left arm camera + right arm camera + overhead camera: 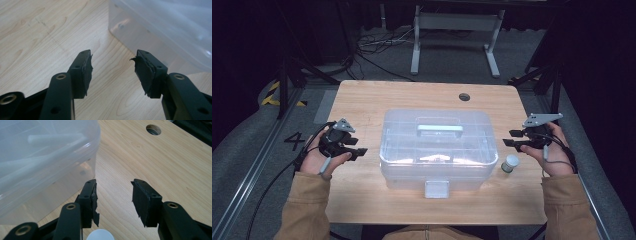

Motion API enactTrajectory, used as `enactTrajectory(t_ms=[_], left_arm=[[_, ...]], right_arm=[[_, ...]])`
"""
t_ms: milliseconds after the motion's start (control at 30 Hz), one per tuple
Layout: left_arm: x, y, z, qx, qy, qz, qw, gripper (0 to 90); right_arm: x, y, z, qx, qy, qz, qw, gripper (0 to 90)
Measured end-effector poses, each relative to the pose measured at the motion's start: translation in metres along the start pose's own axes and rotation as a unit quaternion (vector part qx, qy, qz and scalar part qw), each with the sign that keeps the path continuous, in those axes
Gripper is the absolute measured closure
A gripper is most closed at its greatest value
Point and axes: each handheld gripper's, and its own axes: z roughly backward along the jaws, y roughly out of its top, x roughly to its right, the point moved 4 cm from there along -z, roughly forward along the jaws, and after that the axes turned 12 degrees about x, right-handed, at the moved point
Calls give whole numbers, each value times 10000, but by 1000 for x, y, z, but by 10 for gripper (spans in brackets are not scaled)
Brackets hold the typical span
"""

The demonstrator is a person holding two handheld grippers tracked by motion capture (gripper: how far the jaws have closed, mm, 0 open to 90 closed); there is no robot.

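Note:
A clear plastic storage box [437,150] with a pale green handle [439,129] and a white front latch [436,189] sits shut in the middle of the wooden table [362,100]. My left gripper [358,146] hovers left of the box, jaws open with nothing between them; its own view shows the box corner [150,27] ahead and to the right of the left gripper [112,58]. My right gripper [512,138] is open just right of the box. A small white-capped jar [510,163] stands below it; the right gripper [113,186] points past the box wall [45,165], with the jar's cap [100,235] at the bottom edge.
A round cable hole [464,96] is in the table's far right part, also seen as a hole [153,129] in the right gripper view. A desk frame [454,35] and cables lie on the floor beyond the table.

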Motion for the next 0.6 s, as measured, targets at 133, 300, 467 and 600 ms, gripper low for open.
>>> enactTrajectory(t_ms=[133,300,467,600], left_arm=[[-4,0,3,-16,148,105,9998,413],[1,6,6,101,77,-69,9999,451],[6,9,7,126,-10,-135,9998,448],[7,11,10,192,-95,-96,9997,453]], right_arm=[[1,0,1,109,85,-55,9999,580],[-1,1,2,202,156,-181,9995,579],[-1,1,5,141,28,-144,9998,543],[1,1,7,78,-141,-105,9998,507]])
